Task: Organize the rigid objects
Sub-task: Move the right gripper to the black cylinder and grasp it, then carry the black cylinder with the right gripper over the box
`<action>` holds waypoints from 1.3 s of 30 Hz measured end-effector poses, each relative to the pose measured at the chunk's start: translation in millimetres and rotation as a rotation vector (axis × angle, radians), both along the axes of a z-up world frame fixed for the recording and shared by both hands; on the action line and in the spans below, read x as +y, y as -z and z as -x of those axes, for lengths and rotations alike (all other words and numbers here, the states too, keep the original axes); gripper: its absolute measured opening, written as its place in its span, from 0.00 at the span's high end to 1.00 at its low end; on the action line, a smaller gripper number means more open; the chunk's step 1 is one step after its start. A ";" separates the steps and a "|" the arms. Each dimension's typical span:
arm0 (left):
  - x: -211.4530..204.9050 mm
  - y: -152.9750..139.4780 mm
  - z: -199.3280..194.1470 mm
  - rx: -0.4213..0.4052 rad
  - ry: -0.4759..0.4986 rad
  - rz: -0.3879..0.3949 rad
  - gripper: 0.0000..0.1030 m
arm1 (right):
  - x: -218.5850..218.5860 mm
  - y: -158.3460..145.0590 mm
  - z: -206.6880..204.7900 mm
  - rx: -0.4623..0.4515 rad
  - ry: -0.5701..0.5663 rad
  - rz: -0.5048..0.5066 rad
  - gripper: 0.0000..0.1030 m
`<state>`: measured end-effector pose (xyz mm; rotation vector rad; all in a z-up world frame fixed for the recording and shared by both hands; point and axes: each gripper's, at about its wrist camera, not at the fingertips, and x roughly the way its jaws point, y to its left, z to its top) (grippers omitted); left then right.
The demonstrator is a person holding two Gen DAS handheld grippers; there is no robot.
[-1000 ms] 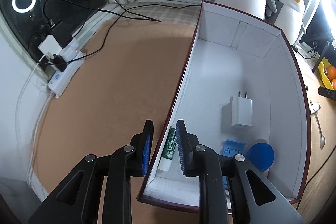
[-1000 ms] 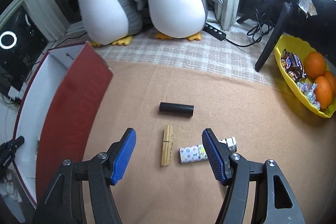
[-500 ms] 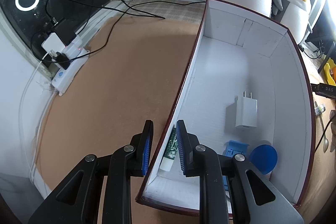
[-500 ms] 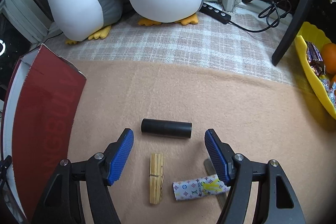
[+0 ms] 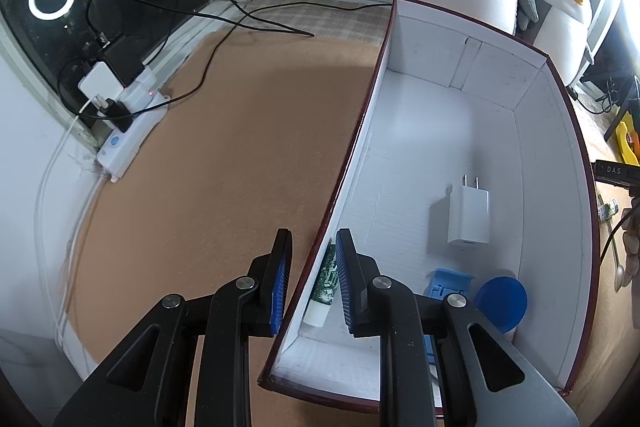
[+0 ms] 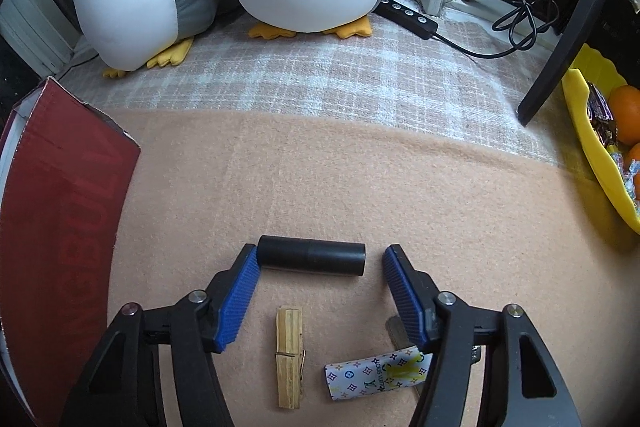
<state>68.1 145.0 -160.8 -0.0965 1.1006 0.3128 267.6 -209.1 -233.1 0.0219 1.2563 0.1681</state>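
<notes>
Your left gripper (image 5: 310, 277) held its jaws narrow astride the near left wall of the box (image 5: 576, 163), seemingly clamped on it, far from the loose pieces. Your right gripper (image 6: 316, 285) was the nearer one: the black cylinder (image 6: 311, 260) lay at its fingertips, long axis spanning tip to tip, jaws closing, left pad touching, right pad apart.

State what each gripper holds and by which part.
Left gripper: box, clamped by its side wall. Right gripper: nothing yet; fingers closing around the black cylinder.
</notes>
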 end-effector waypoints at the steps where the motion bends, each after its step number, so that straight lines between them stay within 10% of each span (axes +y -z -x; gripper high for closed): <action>1: 0.1 0.0 0.3 -0.001 0.000 0.001 0.81 | 0.2 0.0 0.1 0.000 0.000 0.003 0.48; 15: 0.7 0.9 2.0 -0.007 0.000 0.010 0.81 | -6.5 -9.3 6.4 -0.035 -0.003 0.016 0.53; 39: 14.7 1.7 16.8 -0.078 0.017 0.086 0.88 | 102.5 -144.9 103.4 -0.243 -0.254 -0.069 0.53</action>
